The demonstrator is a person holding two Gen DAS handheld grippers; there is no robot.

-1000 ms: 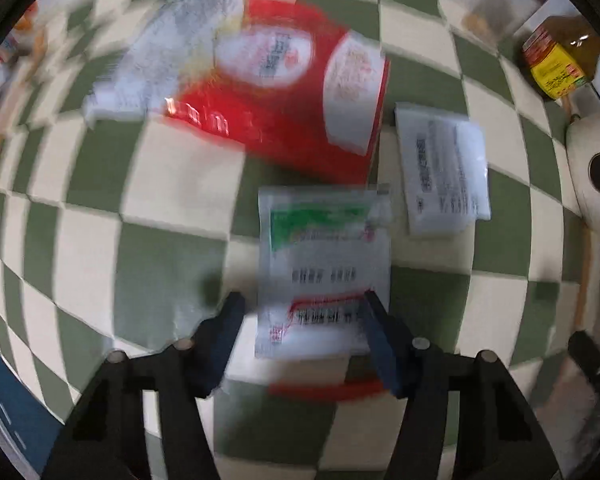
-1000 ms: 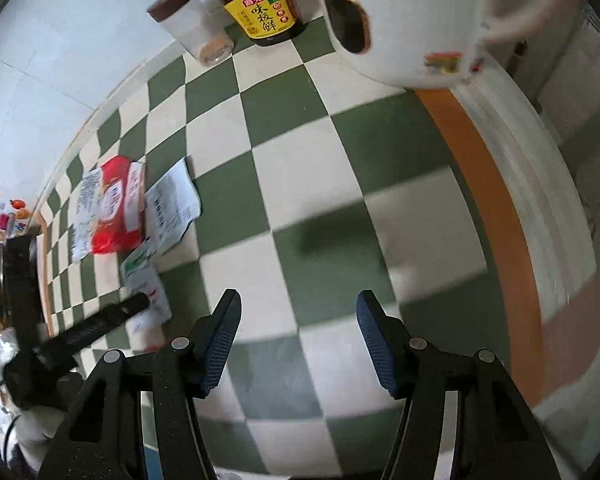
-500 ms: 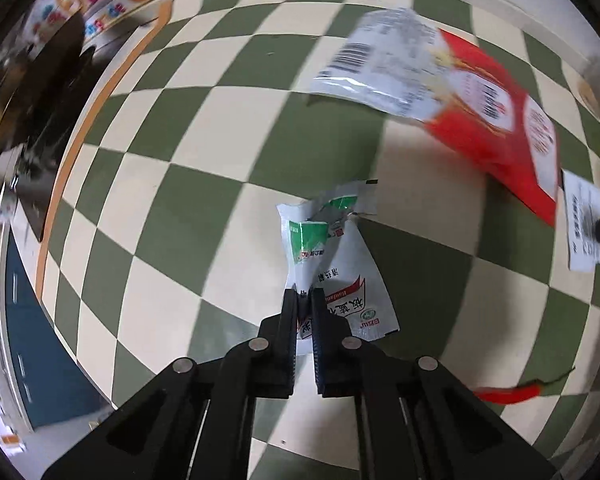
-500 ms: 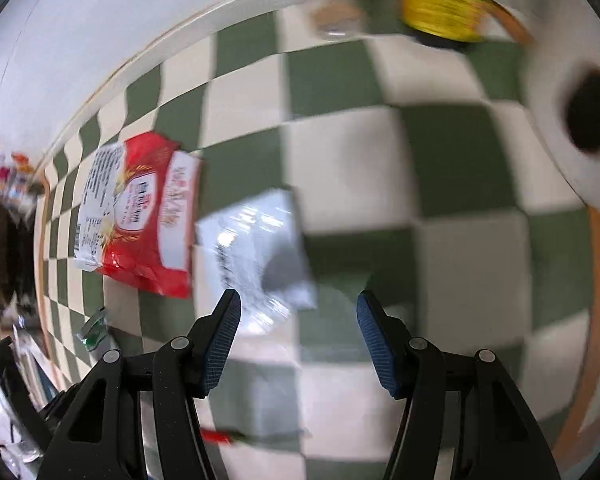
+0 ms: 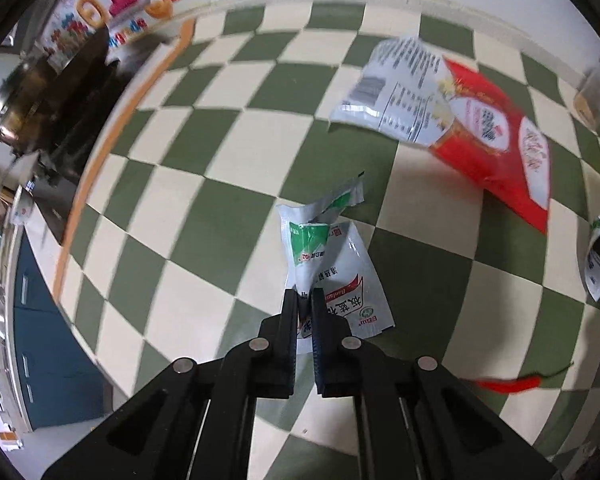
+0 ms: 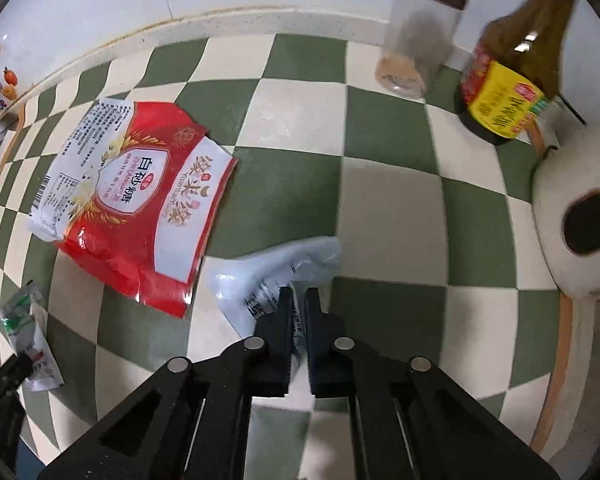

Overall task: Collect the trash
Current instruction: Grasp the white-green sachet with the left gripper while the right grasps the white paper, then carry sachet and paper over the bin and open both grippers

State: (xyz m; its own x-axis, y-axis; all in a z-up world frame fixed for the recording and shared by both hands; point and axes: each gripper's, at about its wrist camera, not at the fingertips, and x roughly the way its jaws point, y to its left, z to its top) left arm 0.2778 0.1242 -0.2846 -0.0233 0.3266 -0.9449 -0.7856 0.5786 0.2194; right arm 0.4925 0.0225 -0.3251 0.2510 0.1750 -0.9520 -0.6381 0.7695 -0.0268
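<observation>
Both pairs of fingers have closed since a second ago, when they stood wide apart over the checked worktop (image 6: 392, 216). My left gripper (image 5: 305, 300) now pinches the bottom edge of the green and white sachet (image 5: 328, 276), and my right gripper (image 6: 299, 300) pinches the near edge of the clear printed wrapper (image 6: 276, 276). Each packet sits in front of its own fingers, gripped at one edge with the rest trailing forward. I cannot tell whether either is clear of the worktop yet.

Both look empty, thin and limp, so I judge them to weigh almost nothing and to flop and crumple instead of holding shape. The film looks glossy, so a shallow pinch could slip; I would keep the fingers well onto the sealed edge, where the layers are doubled, not out on a loose corner.

Beyond the sachet lies the big red and white bag (image 6: 136, 204), flat, with its near corner just beside the clear wrapper. It is just as soft but much wider, so I expect it to sag and drag if taken by one corner; the crimped end seam looks like the best hold.

A red chilli (image 5: 516, 383) lies off to my left gripper's right. Farthest back, by the wall, stand a jar (image 6: 420, 40), a sauce bottle (image 6: 508, 80) and a white cooker (image 6: 580, 216).
</observation>
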